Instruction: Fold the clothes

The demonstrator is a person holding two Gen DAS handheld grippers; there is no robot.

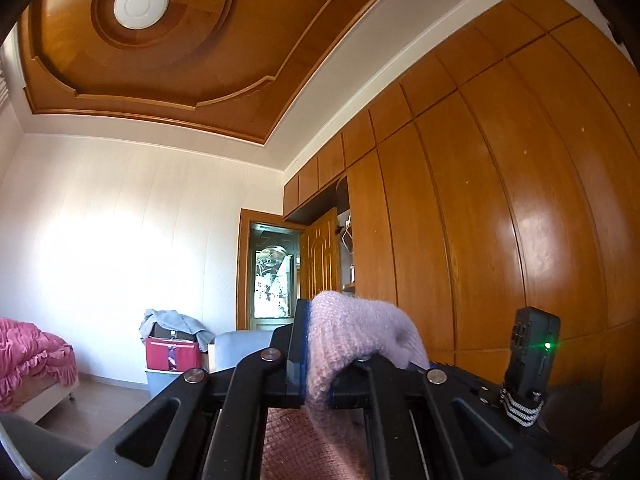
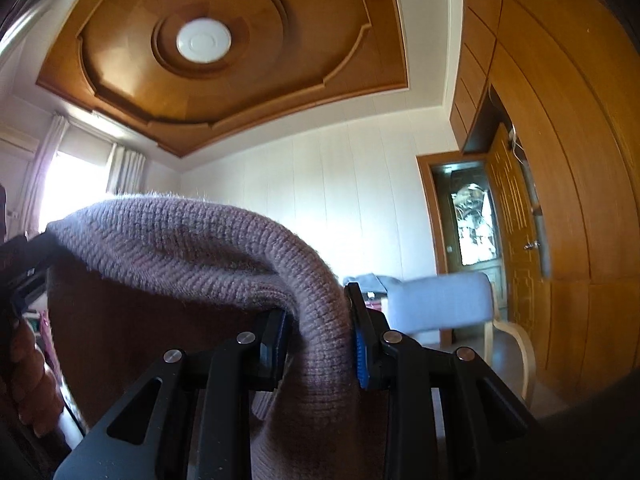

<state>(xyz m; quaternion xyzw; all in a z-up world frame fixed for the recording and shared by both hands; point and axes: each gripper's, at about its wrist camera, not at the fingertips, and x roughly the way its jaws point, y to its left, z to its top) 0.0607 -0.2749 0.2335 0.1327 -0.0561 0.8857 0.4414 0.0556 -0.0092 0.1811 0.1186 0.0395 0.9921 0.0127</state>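
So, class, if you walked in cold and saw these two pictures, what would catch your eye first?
First, the mauve knitted garment, pinched in both the right gripper and the left gripper and held up high. Behind it, the carved wooden ceiling with its round white lamp overhead, and glossy wooden wardrobe doors along the right.

The sweater point(image 2: 224, 248) pinched between the right gripper point(image 2: 318, 340) fingers is a coarse ribbed knit in dusty mauve, matt, with fine fuzz standing off its top edge. The same woolly cloth bulges out of the left gripper point(image 1: 316, 360), paler and softer-looking there. Both grippers are matt black plastic with round, shiny metal pivot pins and ridged blue pads point(image 2: 362, 364). To the right of the left gripper, the wardrobe point(image 1: 500, 208) is glossy varnished wood that mirrors the light. Above both grippers, the ceiling panel point(image 1: 208, 52) is smooth polished wood.
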